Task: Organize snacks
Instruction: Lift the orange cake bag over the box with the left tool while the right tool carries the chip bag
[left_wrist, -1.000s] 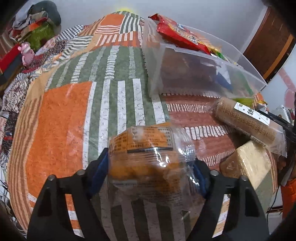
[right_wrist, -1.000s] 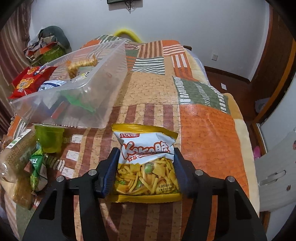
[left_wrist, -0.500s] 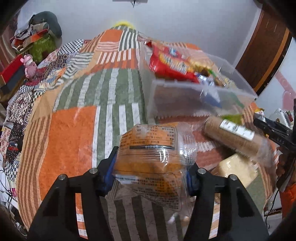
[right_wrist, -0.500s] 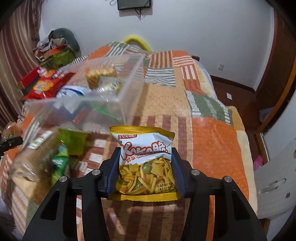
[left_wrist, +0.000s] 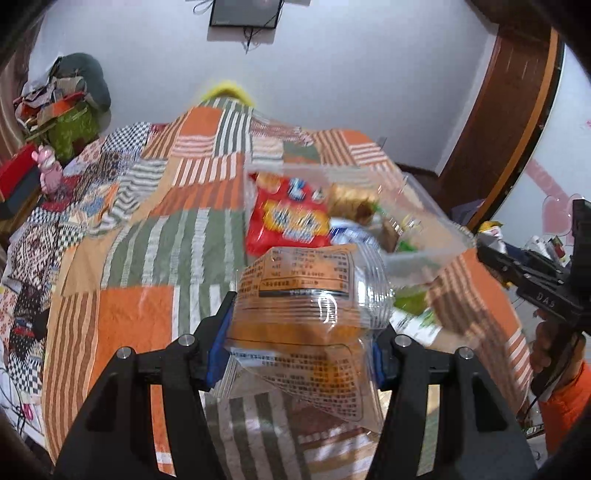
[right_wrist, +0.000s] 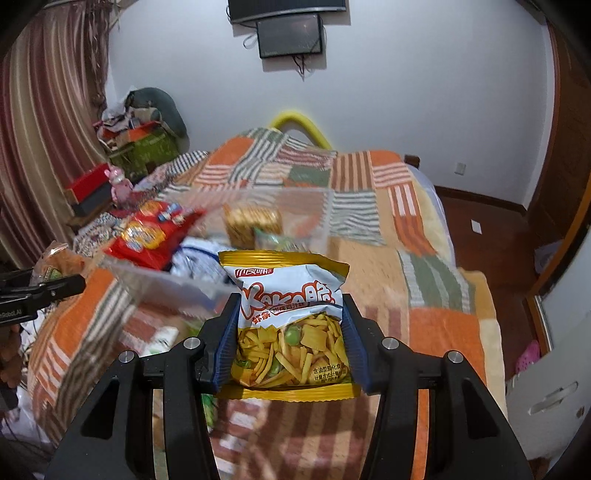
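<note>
The clear bin (right_wrist: 258, 206) is sitting on the quilt (right_wrist: 436, 325), directly ahead of both grippers. The right gripper (right_wrist: 290, 332) is clamping the yellow snack bag (right_wrist: 291, 325) upright; the left gripper (left_wrist: 299, 328) is gripping the transparent orange pastry pack (left_wrist: 303, 295), comparably near.

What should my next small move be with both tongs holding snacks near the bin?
Probably carry the left tongs forward a little more, over the clear bin, then let go. They are shut on the clear pastry bag, which sits short of the bin's near wall. The right tongs hold the chip bag, also short of the rim.
</note>
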